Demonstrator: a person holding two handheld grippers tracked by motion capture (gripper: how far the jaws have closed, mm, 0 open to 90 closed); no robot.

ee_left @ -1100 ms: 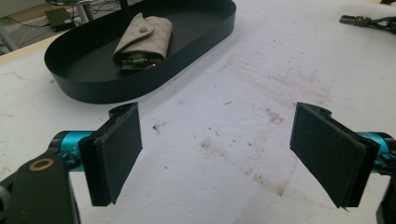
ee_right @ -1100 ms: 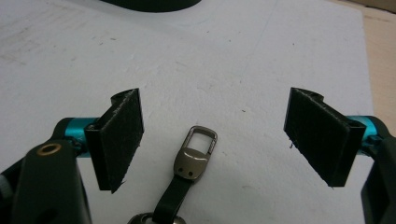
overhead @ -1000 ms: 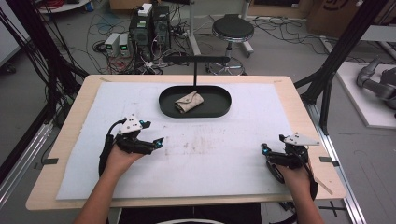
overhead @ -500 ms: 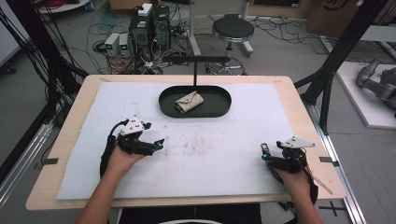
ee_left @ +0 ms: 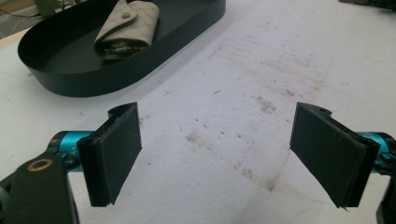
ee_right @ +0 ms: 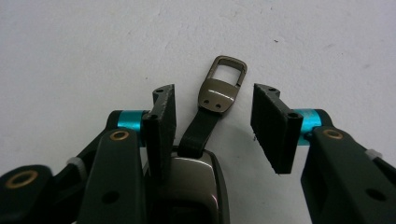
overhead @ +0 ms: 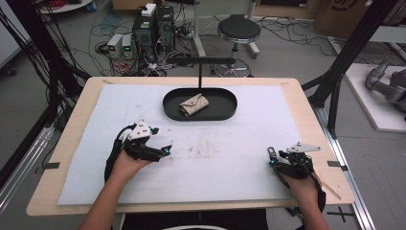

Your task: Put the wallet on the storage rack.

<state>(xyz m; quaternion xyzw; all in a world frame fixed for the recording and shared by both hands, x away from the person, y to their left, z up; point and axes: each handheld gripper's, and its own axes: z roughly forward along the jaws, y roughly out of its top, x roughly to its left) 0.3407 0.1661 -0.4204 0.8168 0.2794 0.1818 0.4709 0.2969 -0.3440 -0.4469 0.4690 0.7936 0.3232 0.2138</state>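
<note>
White mat (overhead: pixel 230 158) was stained; key fob (ee_right: pixel 196 186) lay between right gripper (ee_right: pixel 212 112) spread jaws, rigid, slick; strap (ee_right: pixel 201 128) judged best hold. Left gripper (ee_left: pixel 217 154) spread, empty.

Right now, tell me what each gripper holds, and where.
Nothing: the left gripper is open over bare mat; the right gripper is open around a key fob, unclamped.

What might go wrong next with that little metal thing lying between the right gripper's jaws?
The right gripper is open around a small key fob with a strap and clasp. The fob sits close to one jaw, off-centre, so closing could nudge it aside or pinch only the strap. Its smooth, shiny body might also slip from the pads. The tray holding the pouch sits far off, so a weak grip could drop it on the way.
</note>
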